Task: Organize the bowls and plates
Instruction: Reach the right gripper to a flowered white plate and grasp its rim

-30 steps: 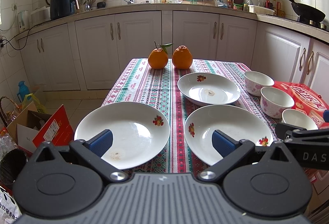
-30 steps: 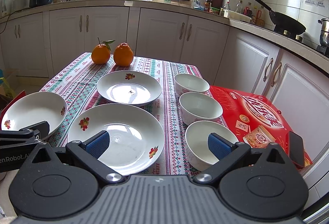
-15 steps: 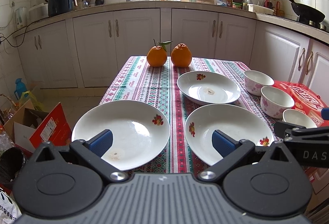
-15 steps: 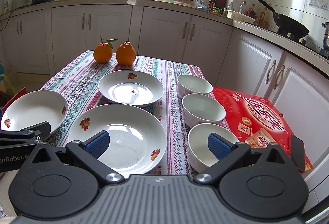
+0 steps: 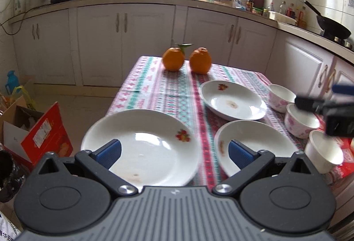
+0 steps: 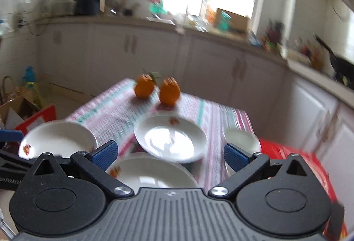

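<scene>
While both jaws gape wide, 3 plates crowd tablecloth edges, bare strip between.

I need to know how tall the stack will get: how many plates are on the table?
3. One large plate near the left gripper's side, a second large plate to its right, and a smaller plate behind that, toward the oranges. None looks hidden.

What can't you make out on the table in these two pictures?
- Right wrist view: motion blur smears the striped patterned tablecloth and countertop clutter.
- Right wrist view: the white ceramic bowls are mostly hidden behind the right claw; one rim shows.
- Left wrist view: the left claw covers the near edge of the large white floral plate.
</scene>
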A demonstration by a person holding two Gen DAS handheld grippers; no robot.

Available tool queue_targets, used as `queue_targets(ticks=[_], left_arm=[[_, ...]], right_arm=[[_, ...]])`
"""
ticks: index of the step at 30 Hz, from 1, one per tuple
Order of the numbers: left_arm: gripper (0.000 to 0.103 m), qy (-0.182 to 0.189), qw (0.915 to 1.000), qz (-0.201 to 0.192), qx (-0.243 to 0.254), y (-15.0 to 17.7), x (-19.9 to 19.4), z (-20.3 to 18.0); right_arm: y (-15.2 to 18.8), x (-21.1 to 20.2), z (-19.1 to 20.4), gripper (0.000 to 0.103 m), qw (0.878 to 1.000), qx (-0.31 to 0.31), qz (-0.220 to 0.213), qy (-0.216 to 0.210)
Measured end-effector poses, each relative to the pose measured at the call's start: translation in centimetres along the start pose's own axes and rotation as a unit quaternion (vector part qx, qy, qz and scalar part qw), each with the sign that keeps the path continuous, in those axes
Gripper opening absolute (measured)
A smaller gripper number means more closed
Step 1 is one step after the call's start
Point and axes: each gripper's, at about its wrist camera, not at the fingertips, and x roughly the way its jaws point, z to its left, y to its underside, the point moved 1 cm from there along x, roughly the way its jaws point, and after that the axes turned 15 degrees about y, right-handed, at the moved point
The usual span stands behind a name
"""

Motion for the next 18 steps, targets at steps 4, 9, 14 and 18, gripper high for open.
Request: queue_targets(ticks=[4, 9, 14, 18], left_arm=[[0.102, -0.007, 0.9994, 0.003, 0.034, 0.8, -0.3, 1.9], [0.102, 0.021, 0.9979, 0.036, 0.050, 2.3, -0.8, 4.5], [0.102, 0.034, 0.9957, 0.069, 0.052, 3.6, -0.5, 6.4], [0.102, 0.048, 0.9936, 0.087, 0.054, 4.2, 0.4, 7.4]], right_arm=[[-2.1, 0.9, 1.7, 0.103, 0.994, -0.058, -0.068, -0.059], [-3.9, 4.2, 4.4, 0.103, 0.984, -0.081, -0.056, -0.150], [-4.5, 9.1, 7.7, 0.103, 0.964, -0.081, 0.032, -0.251], [-3.8, 12.2, 10.4, 0.103, 0.944, -0.106, 0.081, -0.301]])
